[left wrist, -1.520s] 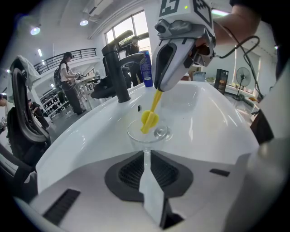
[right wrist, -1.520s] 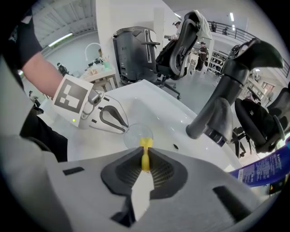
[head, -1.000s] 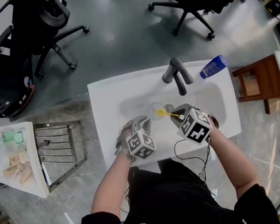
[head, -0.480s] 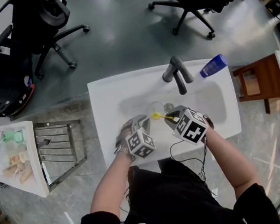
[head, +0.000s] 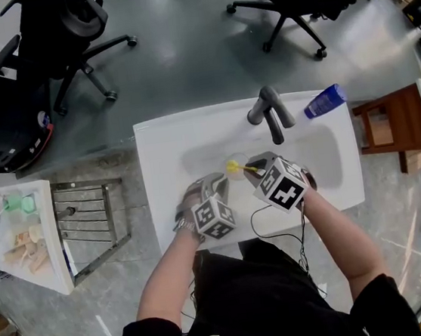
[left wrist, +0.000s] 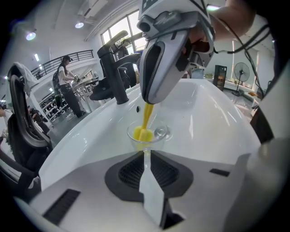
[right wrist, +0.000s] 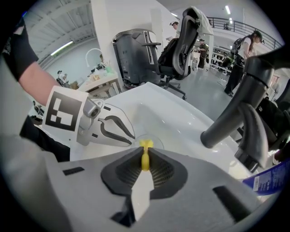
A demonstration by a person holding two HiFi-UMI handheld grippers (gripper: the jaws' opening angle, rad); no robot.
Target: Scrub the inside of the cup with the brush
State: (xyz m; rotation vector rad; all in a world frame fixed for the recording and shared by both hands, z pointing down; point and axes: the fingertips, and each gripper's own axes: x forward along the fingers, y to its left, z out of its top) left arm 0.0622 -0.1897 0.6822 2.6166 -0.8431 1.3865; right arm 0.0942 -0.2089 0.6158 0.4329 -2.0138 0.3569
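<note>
The left gripper (left wrist: 145,156) has its jaws narrowed onto the near wall of the clear cup (left wrist: 147,135), which is low in the white sink (head: 162,143). The right gripper (right wrist: 144,165) is clamped on the yellow brush (left wrist: 146,122), whose head is inside the cup. The faucet (head: 268,111) stands at 1 o'clock from the cup, and a blue bottle (head: 322,100) lies at 2 o'clock.

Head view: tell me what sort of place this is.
Probably a lab or office workspace rather than a home: a white sink with a dark tap stands on a bare grey floor, with rolling office chairs beyond it and a blue bottle at its corner.
</note>
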